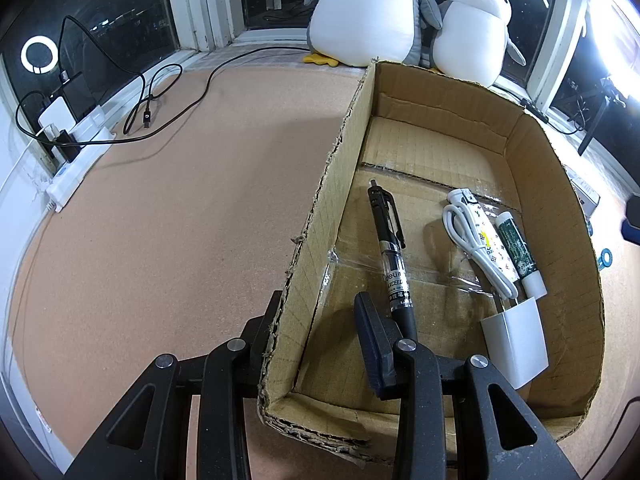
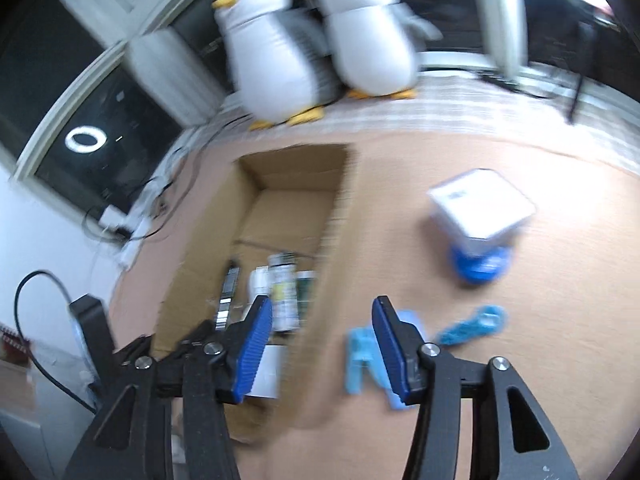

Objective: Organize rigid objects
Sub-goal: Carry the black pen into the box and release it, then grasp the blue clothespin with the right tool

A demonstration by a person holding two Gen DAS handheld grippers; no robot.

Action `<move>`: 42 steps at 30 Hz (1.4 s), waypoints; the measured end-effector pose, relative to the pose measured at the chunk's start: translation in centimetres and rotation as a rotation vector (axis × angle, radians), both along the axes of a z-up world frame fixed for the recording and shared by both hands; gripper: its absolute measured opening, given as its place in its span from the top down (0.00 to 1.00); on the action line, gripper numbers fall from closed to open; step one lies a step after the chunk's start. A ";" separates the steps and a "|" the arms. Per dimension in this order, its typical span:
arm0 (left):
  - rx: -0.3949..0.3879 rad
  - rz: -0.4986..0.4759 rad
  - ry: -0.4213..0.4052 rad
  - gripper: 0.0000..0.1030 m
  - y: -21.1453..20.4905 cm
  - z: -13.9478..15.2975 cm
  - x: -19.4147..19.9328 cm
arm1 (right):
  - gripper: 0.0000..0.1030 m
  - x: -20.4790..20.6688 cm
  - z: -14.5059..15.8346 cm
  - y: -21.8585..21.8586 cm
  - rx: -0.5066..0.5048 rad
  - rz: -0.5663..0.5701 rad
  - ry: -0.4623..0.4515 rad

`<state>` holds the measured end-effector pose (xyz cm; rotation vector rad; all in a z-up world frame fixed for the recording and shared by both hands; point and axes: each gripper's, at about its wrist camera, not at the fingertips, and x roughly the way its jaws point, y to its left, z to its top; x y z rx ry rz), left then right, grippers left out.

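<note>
The left gripper (image 1: 320, 320) is clamping the cardboard box (image 1: 560, 208) wall between its jaws, steadying it, while the right gripper (image 2: 320, 344) is hanging with jaws apart and empty, the blue clip (image 2: 360, 364) just beyond them.

Left wrist view is crisp and evenly lit, with hard white glare blowing out the upper right edge and a glowing ring light reflection (image 1: 39, 54) in the dark window. Soft shadows fall inside the brown cardboard box (image 1: 560, 184). Right wrist view is smeared with motion blur; the two white plush penguins (image 2: 320, 40) streak sideways. Both bend heavily at the dark fisheye corners.
</note>
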<state>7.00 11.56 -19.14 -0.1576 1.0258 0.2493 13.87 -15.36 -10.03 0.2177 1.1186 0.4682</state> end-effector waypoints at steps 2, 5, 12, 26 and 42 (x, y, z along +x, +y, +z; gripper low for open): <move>0.000 -0.001 0.000 0.64 0.0 0.0 0.0 | 0.52 0.4 -0.6 -2.1 0.011 -0.052 0.028; 0.000 -0.001 0.001 0.64 0.0 0.0 0.0 | 0.52 0.9 -1.9 -4.7 0.030 -0.121 0.074; 0.000 -0.001 0.000 0.64 0.0 0.0 0.0 | 0.52 1.8 -5.1 -7.1 0.052 -0.234 0.184; 0.000 0.000 -0.001 0.64 0.0 0.0 0.1 | 0.53 3.3 -7.5 -5.5 -0.006 -0.291 0.239; -0.001 0.000 -0.001 0.64 0.0 0.0 0.1 | 0.80 2.7 -7.1 -3.4 -0.230 -0.114 0.130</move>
